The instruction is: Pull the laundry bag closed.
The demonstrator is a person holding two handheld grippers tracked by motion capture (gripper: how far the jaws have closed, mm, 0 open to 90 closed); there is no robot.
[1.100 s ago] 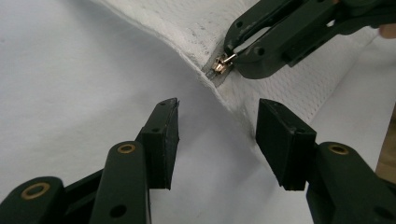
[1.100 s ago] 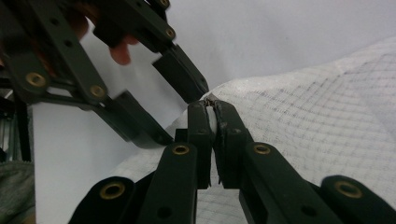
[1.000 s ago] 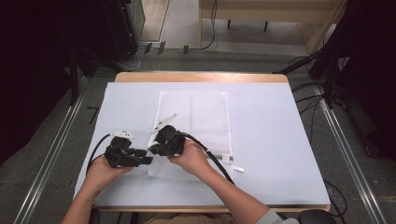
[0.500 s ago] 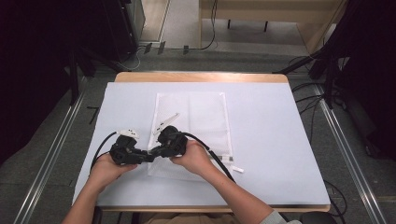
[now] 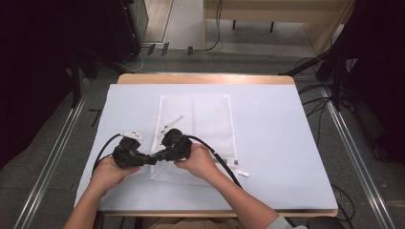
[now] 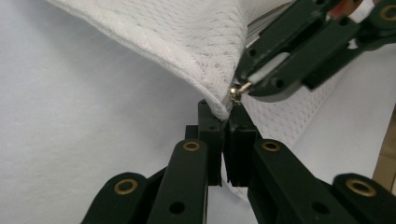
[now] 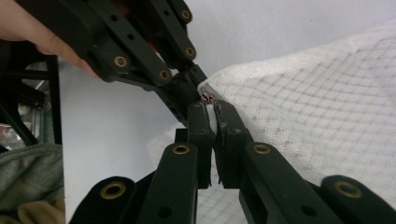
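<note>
A white mesh bag (image 5: 205, 124) lies flat on the white table (image 5: 286, 143). Its near-left corner (image 6: 219, 100) is lifted, and both grippers meet there. My left gripper (image 5: 154, 160) has just been closing and is now shut on that corner's edge (image 6: 226, 111). My right gripper (image 5: 161, 155) comes in from the right and is shut on the small metal zipper pull (image 7: 207, 98), right beside the left jaws. In the left gripper view, the right gripper's fingers (image 6: 285, 65) sit just above my own jaws, with the pull (image 6: 238, 87) at their tip.
A white strip (image 5: 171, 125) lies on the bag's left half, and a small white tag (image 5: 242, 173) lies off its near-right corner. The right gripper's black cable (image 5: 224, 164) crosses the bag's near edge. The table's front edge (image 5: 215, 211) is close to the person's forearms.
The left gripper's jaws have drawn together on the bag's corner. Both hands stayed where they were.
</note>
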